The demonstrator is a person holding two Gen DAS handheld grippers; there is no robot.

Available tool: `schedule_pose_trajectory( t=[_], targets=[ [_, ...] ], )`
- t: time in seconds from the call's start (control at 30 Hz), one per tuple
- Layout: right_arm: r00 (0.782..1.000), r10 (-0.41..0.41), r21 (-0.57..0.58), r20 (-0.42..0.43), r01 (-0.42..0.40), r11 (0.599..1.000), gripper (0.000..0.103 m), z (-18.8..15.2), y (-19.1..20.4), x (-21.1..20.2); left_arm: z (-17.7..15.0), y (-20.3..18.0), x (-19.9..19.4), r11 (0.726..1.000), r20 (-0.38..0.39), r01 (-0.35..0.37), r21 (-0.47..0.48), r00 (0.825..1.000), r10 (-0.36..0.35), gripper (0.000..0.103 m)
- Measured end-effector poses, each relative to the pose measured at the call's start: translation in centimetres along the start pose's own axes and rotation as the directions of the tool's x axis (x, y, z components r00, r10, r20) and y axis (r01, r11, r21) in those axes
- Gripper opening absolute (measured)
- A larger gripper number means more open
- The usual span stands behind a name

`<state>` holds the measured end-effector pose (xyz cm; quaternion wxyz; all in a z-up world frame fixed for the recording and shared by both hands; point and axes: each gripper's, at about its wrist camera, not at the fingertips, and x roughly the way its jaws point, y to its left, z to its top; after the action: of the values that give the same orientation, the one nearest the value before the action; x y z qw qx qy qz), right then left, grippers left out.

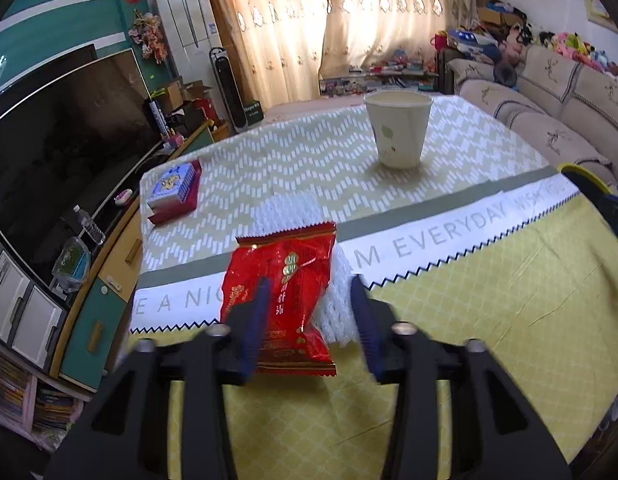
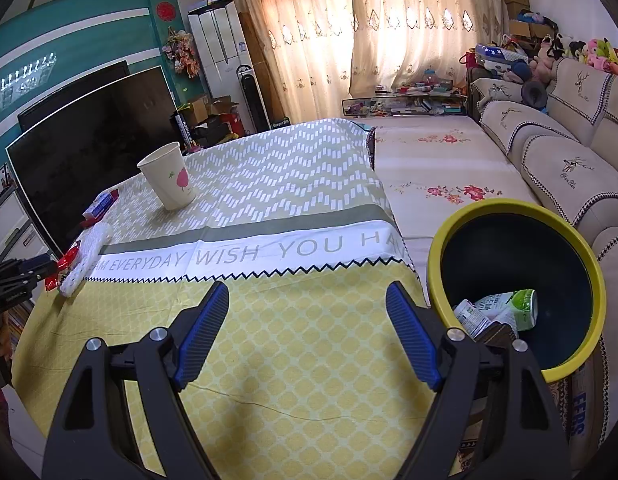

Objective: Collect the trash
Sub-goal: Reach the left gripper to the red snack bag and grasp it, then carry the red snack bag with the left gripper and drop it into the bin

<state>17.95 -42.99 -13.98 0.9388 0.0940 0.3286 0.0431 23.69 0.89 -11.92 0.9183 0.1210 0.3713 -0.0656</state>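
While the left gripper (image 1: 309,304) hung low over the near part of the table (image 1: 489,320), its blue fingers (image 1: 258,312) stood parted on either side of a red snack wrapper (image 1: 285,280), not closed on it. The wrapper lay on the tablecloth, overlapping a white foam net sleeve (image 1: 305,216) just behind and to its right. Farther off stood a paper cup (image 1: 397,130), upright, and at the far left edge a small red and blue box (image 1: 175,192). The right gripper (image 2: 307,320) hovered over the yellow cloth with its fingers spread wide and nothing between them. Just beside the table's right edge sat a yellow-rimmed bin (image 2: 581,248), with a crushed green and white carton (image 2: 505,308) lying inside.
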Motion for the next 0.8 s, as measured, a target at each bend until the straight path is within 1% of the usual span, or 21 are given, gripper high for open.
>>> schedule_pose_trajectory(
  t=[0.03,0.07,0.13,0.23,0.3,0.33,0.37,0.4,0.43,0.47,0.57,0.67,0.8],
  targets=[
    [1.0,0.0,0.0,0.0,0.0,1.0,0.077,0.0,0.0,0.0,0.0,0.1,0.4,1.0,-0.016,0.002,-0.002,1.0,-0.002,0.018],
    [1.0,0.0,-0.001,0.0,0.0,1.0,0.077,0.0,0.0,0.0,-0.1,0.2,0.8,1.0,-0.028,0.003,-0.002,1.0,-0.003,0.016],
    [1.0,-0.001,-0.001,0.0,0.001,1.0,0.077,0.0,0.0,0.0,0.0,0.2,1.1,1.0,-0.03,-0.008,0.005,1.0,0.008,0.016],
    [1.0,0.0,-0.001,0.0,0.0,1.0,0.076,0.0,0.0,0.0,0.0,0.1,1.1,0.998,-0.027,-0.052,0.031,0.998,0.052,0.014],
    [1.0,0.002,-0.003,-0.001,-0.002,1.0,0.076,0.0,0.1,0.0,0.0,-0.2,1.2,0.995,-0.026,-0.071,0.069,0.997,0.073,0.014],
    [1.0,0.004,-0.005,-0.002,-0.004,1.0,0.076,0.0,0.1,0.0,-0.1,-0.5,1.1,0.992,-0.024,-0.082,0.097,0.996,0.085,0.017],
    [1.0,0.004,-0.007,-0.002,-0.004,1.0,0.076,0.0,0.0,0.0,-0.2,-0.8,1.0,0.988,-0.016,-0.107,0.115,0.994,0.11,0.024],
    [1.0,0.005,-0.008,-0.002,-0.005,1.0,0.077,0.0,0.0,0.0,-0.4,-0.9,1.0,0.986,-0.017,-0.113,0.12,0.993,0.116,0.025],
    [1.0,0.006,-0.009,-0.002,-0.006,1.0,0.077,-0.1,0.0,0.1,-0.4,-0.8,1.1,0.987,-0.023,-0.108,0.119,0.994,0.111,0.023],
    [1.0,0.007,-0.009,-0.002,-0.008,1.0,0.077,-0.1,0.0,0.1,-0.5,-0.6,1.3,0.988,-0.033,-0.103,0.113,0.994,0.107,0.013],
    [1.0,0.013,-0.002,0.003,-0.013,1.0,0.076,-0.1,-0.1,0.0,-0.7,-0.2,1.6,0.991,-0.035,-0.102,0.088,0.994,0.106,0.007],
    [1.0,0.019,0.004,0.001,-0.019,1.0,0.076,-0.2,-0.2,0.0,-0.4,0.1,0.9,0.992,-0.013,-0.105,0.065,0.994,0.106,0.004],
    [1.0,0.019,0.001,0.003,-0.019,1.0,0.077,-0.1,-0.3,0.0,0.3,0.2,-0.6,0.992,0.024,-0.12,0.047,0.993,0.119,0.004]
  ],
)
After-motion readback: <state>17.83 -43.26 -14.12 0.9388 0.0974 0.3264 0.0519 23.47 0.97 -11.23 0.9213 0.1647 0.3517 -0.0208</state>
